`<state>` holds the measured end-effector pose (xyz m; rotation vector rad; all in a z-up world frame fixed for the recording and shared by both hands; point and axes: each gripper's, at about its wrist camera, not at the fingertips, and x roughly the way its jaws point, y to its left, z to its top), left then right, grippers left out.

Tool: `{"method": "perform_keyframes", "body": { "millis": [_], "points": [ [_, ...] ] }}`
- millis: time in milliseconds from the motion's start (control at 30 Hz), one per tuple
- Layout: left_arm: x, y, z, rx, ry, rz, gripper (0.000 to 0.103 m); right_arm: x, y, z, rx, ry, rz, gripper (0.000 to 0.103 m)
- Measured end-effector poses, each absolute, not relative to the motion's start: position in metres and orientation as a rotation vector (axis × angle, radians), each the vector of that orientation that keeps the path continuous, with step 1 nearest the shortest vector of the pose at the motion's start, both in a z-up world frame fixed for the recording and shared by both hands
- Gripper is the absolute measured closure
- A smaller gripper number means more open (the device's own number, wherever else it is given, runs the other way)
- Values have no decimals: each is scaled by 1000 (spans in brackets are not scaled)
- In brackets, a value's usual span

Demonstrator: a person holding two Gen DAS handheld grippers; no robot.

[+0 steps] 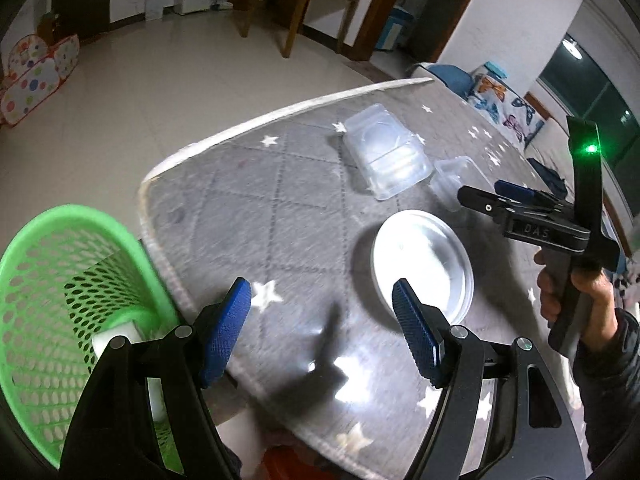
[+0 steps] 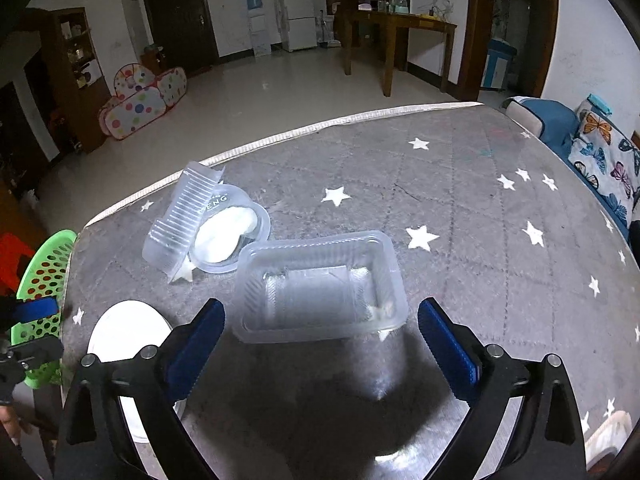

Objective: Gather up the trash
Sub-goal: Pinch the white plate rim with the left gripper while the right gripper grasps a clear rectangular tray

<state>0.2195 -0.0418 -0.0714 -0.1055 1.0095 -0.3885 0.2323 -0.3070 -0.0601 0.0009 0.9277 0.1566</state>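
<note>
A green perforated basket (image 1: 60, 300) stands left of the grey star-patterned table (image 1: 260, 200), with white trash inside. My left gripper (image 1: 322, 320) is open and empty above the table edge, a round clear lid (image 1: 422, 260) just beyond its right finger. My right gripper (image 2: 320, 340) is open and empty, right behind a clear rectangular tray (image 2: 320, 284). Farther left lie a ribbed clear tray (image 2: 180, 216) and a round tub (image 2: 228, 232) with white paper in it. The round lid (image 2: 128, 332) and the basket (image 2: 44, 276) also show in the right wrist view.
In the left wrist view a clear tray (image 1: 384, 152) and a smaller one (image 1: 456, 180) lie on the far table, with the right gripper (image 1: 508, 200) over them. A butterfly-print sofa (image 2: 600, 152) is at the right. A wooden table (image 2: 400, 36) stands on the floor behind.
</note>
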Motion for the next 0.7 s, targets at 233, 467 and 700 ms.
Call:
{"method": "perform_keyframes", "body": {
  "millis": [233,467,700],
  "points": [
    [227,-61,-81,-87,1031,-427,31,244,-297,-66,-52,937,160,9],
    [233,-80,-91,-54,1043,-462,39,245,-297,-69,-61,923,149,17],
    [236,-94,-92,-13,1025,-481,65,243,-302,-69,-53,922,155,17]
  ]
}}
